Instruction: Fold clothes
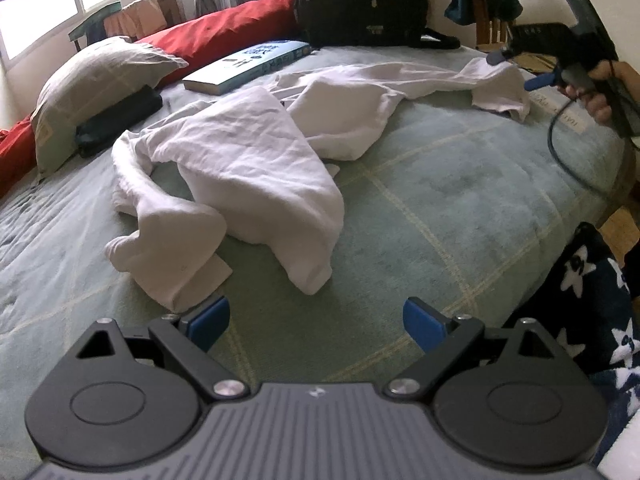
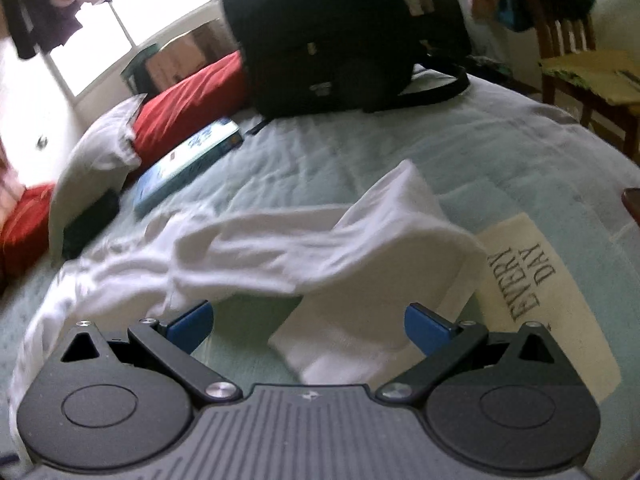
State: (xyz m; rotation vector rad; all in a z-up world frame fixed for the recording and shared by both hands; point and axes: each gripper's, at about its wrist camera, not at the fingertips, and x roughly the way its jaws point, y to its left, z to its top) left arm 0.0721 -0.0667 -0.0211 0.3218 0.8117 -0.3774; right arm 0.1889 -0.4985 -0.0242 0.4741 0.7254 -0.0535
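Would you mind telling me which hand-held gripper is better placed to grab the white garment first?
Probably the right hand-held gripper: its open fingers already straddle a sleeve of the white garment. The left hand-held gripper is open over bare bedspread, the cloth beside one finger.

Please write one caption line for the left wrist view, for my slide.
Open left gripper hovers over a crumpled white garment on a green bed.

White garment (image 1: 256, 160) ahead of left claw; pale green bedspread (image 1: 440, 200) with cream grid lines. Red cushion (image 1: 224, 28), black backpack (image 1: 360, 0), light-blue book (image 1: 248, 66) beyond. Blue pads (image 1: 210, 320) on black claw. Navy star-print fabric (image 1: 592, 300) right.
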